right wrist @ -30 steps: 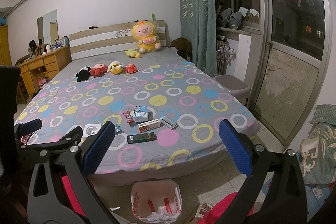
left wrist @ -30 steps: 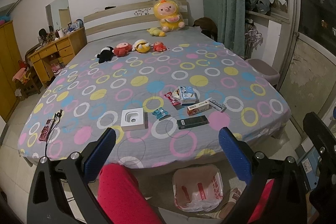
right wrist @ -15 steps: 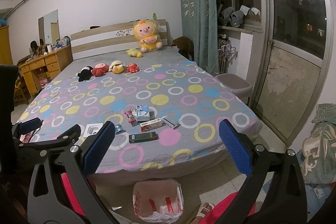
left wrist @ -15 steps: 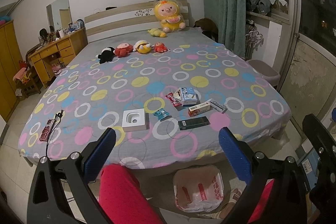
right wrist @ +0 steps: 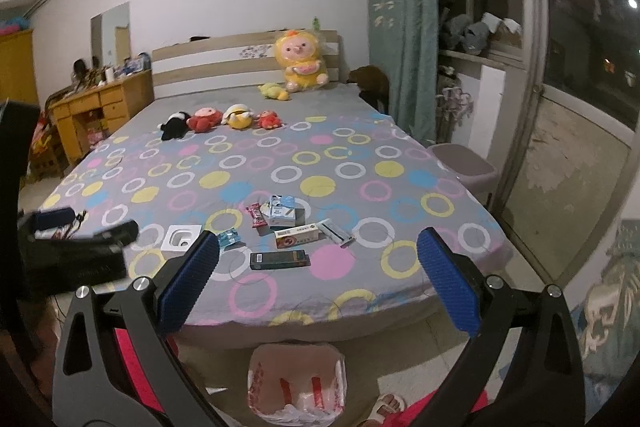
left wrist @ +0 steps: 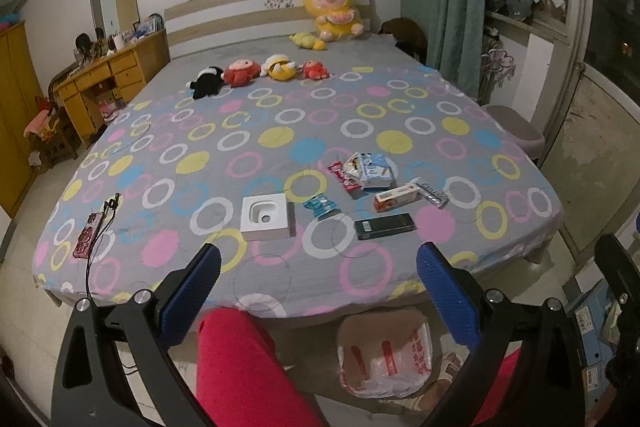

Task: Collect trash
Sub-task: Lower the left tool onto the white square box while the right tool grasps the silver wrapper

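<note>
Several pieces of trash lie near the foot of the bed: a white square box [left wrist: 265, 216], a blue wrapper [left wrist: 319, 205], a red wrapper [left wrist: 343, 177], a blue-white carton [left wrist: 372, 169], an orange-white box [left wrist: 396, 198], a silver tube box [left wrist: 432, 191] and a black box [left wrist: 385, 226]. They also show in the right wrist view, with the black box [right wrist: 280, 260] nearest. A bin lined with a white bag [left wrist: 384, 357] stands on the floor below the bed edge. My left gripper [left wrist: 318, 291] and right gripper [right wrist: 318, 287] are both open and empty, short of the bed.
Plush toys [left wrist: 256, 73] and a big yellow plush [left wrist: 332, 13] lie near the headboard. A phone with a cable [left wrist: 89, 235] lies on the bed's left corner. A wooden desk [left wrist: 108, 79] stands left, a grey stool [left wrist: 516, 129] right. Red-trousered legs [left wrist: 240, 367] are below.
Both grippers have moved slightly closer to the bed; the left gripper has shifted a little within the right wrist view. Nothing was taken hold of.
</note>
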Motion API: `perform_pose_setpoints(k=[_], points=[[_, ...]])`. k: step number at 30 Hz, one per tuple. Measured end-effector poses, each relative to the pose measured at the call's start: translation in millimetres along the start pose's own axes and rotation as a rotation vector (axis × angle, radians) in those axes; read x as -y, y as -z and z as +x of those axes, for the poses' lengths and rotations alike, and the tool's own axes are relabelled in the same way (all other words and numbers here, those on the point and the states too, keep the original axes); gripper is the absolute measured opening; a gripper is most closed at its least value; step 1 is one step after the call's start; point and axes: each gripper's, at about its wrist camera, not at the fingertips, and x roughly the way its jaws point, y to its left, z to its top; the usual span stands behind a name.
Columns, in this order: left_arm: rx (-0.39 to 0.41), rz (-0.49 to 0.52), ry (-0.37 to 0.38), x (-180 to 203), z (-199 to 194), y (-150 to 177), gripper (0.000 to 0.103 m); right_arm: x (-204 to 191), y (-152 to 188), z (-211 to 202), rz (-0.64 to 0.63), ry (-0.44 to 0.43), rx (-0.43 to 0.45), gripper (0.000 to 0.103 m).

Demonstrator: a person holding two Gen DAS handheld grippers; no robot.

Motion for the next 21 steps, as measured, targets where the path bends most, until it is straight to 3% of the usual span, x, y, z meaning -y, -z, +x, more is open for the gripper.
perform_pose_setpoints(k=[7, 11, 21], points=[[-0.081, -0.013, 0.011, -43.1, 39.3, -31.5, 0.096, 10.5, -19.8, 41.5, -0.075, -0.013, -0.04, 0.097], [-0.12, -0.018, -0.02, -71.6, 66.9, -49.4, 0.096, 18.8, -35.3, 70.1, -0.111, -0.019, -0.069, 0.097], [-0.314, -0.087, 0.023, -118.8, 146.2, -56.5, 0.096, 34.3, -60.7, 142.2, -0.188, -0.047, -0.158, 0.097]])
